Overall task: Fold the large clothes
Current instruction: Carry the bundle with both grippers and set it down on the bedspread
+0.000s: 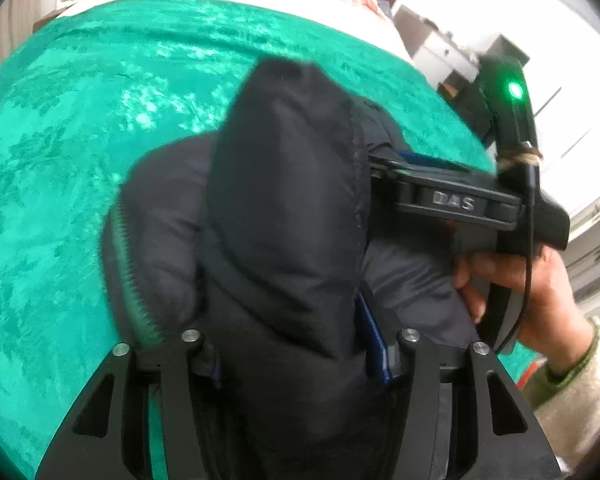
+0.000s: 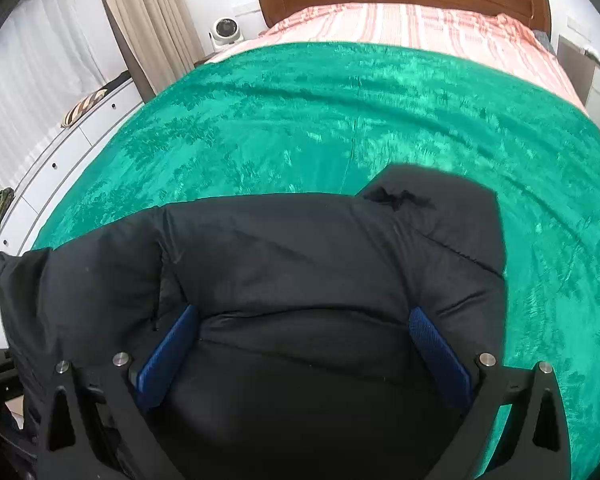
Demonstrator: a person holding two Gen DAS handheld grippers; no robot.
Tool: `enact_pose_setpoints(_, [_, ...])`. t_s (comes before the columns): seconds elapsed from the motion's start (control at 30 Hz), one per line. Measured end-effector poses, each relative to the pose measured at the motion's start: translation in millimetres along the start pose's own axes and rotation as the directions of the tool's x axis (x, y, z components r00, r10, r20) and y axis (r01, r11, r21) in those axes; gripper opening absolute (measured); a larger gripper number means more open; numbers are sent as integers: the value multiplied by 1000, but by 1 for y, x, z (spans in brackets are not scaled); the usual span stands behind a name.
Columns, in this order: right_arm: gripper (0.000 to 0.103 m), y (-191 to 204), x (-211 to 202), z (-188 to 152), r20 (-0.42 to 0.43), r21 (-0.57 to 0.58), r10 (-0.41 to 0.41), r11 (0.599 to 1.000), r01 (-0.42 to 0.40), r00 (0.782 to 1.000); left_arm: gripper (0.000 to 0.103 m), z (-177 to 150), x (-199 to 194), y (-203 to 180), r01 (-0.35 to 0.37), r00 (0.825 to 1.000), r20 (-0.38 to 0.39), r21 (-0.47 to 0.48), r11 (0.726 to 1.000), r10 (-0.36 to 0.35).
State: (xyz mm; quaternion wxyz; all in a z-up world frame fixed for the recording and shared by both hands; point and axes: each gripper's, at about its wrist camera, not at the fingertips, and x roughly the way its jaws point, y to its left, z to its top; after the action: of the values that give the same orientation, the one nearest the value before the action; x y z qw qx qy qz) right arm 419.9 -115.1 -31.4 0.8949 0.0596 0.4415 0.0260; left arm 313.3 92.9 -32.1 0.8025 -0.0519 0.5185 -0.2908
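Jacket (image 2: pixel 300 264): black padded coat, bunched on the green blanket (image 2: pixel 340 120) at the near end of the bed.
Handling: soft, bulky, springy fill; slick shell, likely to slip. Probably light for its size. Best taken at a seam or hem edge, not the puffed middle.
Left gripper (image 1: pixel 292 344): a thick fold stands between the jaws; whether the pads press it, cannot tell.
Right gripper (image 2: pixel 304 344): jaws wide apart, straddling the fabric, blue pads (image 2: pixel 440 348) not pinching.
Hidden: left pads mostly buried in cloth; sleeves, zip and collar not identifiable; the near hem is cut off.
Blur: left view smeared.
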Motion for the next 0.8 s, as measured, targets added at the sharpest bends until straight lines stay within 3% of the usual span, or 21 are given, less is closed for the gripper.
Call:
enact_pose_setpoints(0.1, [103, -16, -57, -5, 64, 84, 98, 991, -103, 993, 93, -7, -44, 24, 169, 983, 91, -105, 980, -160])
enact_pose_setpoints(0.17, [103, -28, -91, -17, 96, 96, 109, 988, -118, 989, 96, -12, -54, 33, 284, 958, 87, -145, 948, -274])
enact_pose_setpoints(0.23, [103, -46, -116, -41, 95, 120, 97, 987, -109, 991, 96, -15, -49, 29, 330, 944, 47, -163, 930, -327])
enact_pose_setpoints(0.33, [103, -69, -122, -78, 40, 201, 167, 964, -172, 985, 96, -23, -31, 13, 210, 977, -27, -95, 973, -213])
enact_pose_setpoints(0.4, [103, -81, -116, -111, -9, 262, 293, 923, -281, 956, 95, -35, -21, 15, 141, 988, -61, -63, 988, -145])
enact_pose_setpoints(0.53, [103, -87, -81, -161, -97, 328, 398, 878, -348, 912, 95, -57, -15, 30, 113, 991, -61, -70, 991, -118])
enact_pose_setpoints(0.63, [103, -89, -60, -171, -80, 384, 472, 827, -410, 878, 92, -63, -22, 26, 65, 996, -64, -52, 996, -69])
enact_pose_setpoints(0.73, [103, -82, -55, -162, -51, 362, 474, 829, -426, 879, 91, -68, -40, 26, 81, 996, -41, -71, 994, -84])
enact_pose_setpoints(0.8, [103, -76, -54, -157, -54, 340, 482, 832, -438, 874, 98, -72, -45, 34, 126, 991, -34, -105, 987, -130])
